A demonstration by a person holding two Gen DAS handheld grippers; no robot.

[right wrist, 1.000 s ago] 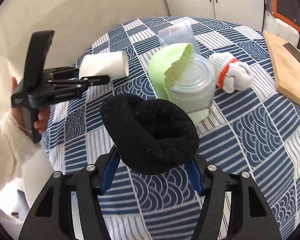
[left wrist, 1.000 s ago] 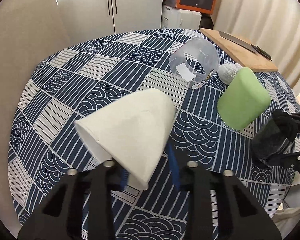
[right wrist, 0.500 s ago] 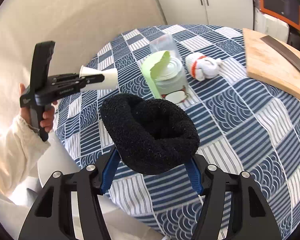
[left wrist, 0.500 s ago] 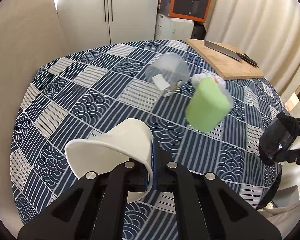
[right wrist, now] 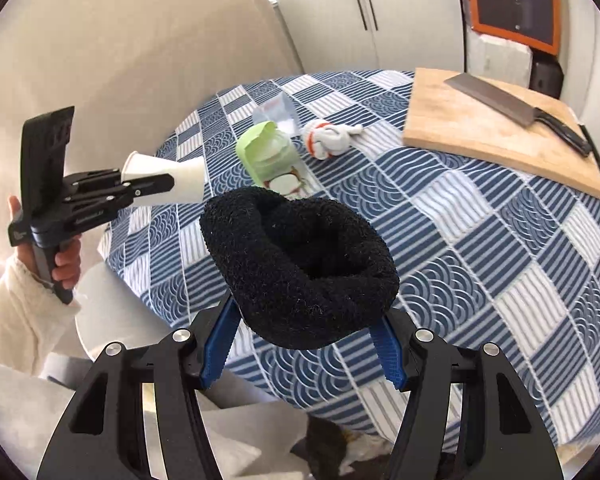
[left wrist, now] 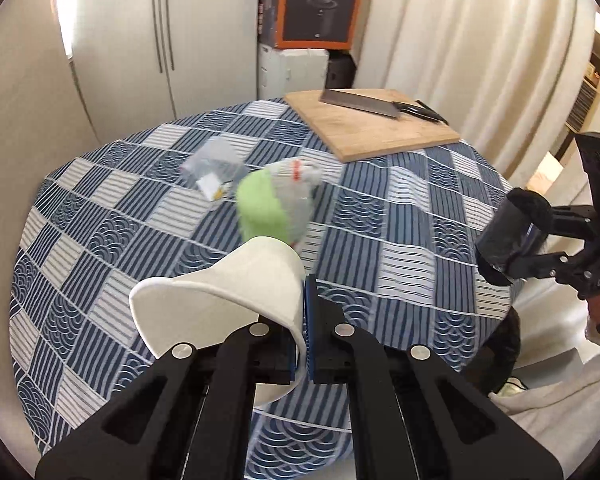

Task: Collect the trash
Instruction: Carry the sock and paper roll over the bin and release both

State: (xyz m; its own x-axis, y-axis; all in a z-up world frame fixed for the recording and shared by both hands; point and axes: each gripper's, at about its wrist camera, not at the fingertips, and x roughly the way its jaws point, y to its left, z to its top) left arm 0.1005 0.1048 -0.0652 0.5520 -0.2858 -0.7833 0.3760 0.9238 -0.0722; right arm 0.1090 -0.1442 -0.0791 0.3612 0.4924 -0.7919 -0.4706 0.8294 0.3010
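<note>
My left gripper point(left wrist: 302, 320) is shut on the wall of a white paper cup point(left wrist: 220, 300), pinching it flat and holding it above the near table edge. The right wrist view shows that cup point(right wrist: 168, 176) and the left gripper point(right wrist: 156, 188) at the left. A black fuzzy roll point(right wrist: 300, 256) sits gripped between the blue pads of my right gripper point(right wrist: 306, 320), off the table's edge; both show again at the right, the roll point(left wrist: 508, 236) and the right gripper point(left wrist: 532, 240). A green-labelled clear jar point(right wrist: 268, 156), a clear plastic wrapper point(right wrist: 278, 114) and a white balled glove point(right wrist: 330, 140) lie on the tablecloth point(right wrist: 480, 240).
A wooden cutting board point(left wrist: 372, 132) with a cleaver point(left wrist: 360, 102) lies at the table's far side. White cupboards and an orange box point(left wrist: 316, 4) stand behind. White sheeting or a bag point(right wrist: 240, 440) shows below the near table edge.
The left jaws closed on the cup's wall and flattened it. Both grippers drew back and up from the table with their loads, so the table looks farther away.
</note>
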